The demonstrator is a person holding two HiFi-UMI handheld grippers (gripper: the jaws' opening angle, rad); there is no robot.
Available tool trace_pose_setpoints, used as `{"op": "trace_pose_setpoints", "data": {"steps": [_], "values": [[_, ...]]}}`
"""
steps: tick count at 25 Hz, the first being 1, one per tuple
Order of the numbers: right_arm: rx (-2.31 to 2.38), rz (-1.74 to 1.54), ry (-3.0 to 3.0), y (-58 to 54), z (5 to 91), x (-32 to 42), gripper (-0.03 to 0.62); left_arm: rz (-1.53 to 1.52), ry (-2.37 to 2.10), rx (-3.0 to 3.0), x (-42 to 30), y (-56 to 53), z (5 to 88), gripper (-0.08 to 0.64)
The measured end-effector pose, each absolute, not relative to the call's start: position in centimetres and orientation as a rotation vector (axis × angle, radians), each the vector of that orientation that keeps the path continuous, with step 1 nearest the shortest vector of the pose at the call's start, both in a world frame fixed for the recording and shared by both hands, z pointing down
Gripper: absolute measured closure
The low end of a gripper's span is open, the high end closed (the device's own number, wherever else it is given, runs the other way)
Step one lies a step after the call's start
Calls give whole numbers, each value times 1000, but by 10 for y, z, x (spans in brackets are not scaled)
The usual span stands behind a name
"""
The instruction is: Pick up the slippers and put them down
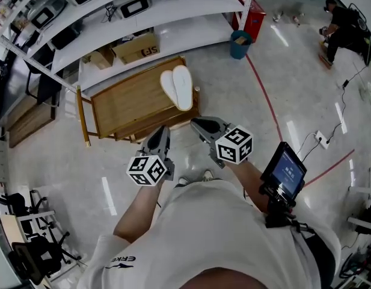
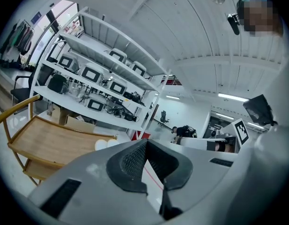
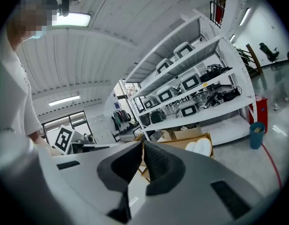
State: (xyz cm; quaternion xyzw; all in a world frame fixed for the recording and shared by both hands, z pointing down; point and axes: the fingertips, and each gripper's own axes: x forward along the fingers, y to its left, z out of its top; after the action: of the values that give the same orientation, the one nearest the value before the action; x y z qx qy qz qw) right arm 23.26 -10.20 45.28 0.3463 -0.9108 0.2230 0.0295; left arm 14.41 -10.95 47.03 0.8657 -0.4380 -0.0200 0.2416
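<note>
My left claw (image 2: 145, 142) is pinched closed at the tips with nothing in it. My right claw (image 3: 143, 144) is the same, closed and empty. In the head view both hang side by side in front of me, above the floor and just short of the wooden cart (image 1: 128, 104). The two white slippers (image 1: 177, 88) lie together on the cart's top near its right edge, apart from both claws. They may be soles up, but I can't be sure. White shelves (image 1: 143, 29) stand behind the cart.
</note>
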Motion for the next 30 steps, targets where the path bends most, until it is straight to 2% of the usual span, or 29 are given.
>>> {"op": "trace_pose_setpoints", "data": {"steps": [30], "values": [[1187, 684, -2754, -69, 448, 202, 586, -69, -1115, 2414, 115, -93, 464, 555]]}}
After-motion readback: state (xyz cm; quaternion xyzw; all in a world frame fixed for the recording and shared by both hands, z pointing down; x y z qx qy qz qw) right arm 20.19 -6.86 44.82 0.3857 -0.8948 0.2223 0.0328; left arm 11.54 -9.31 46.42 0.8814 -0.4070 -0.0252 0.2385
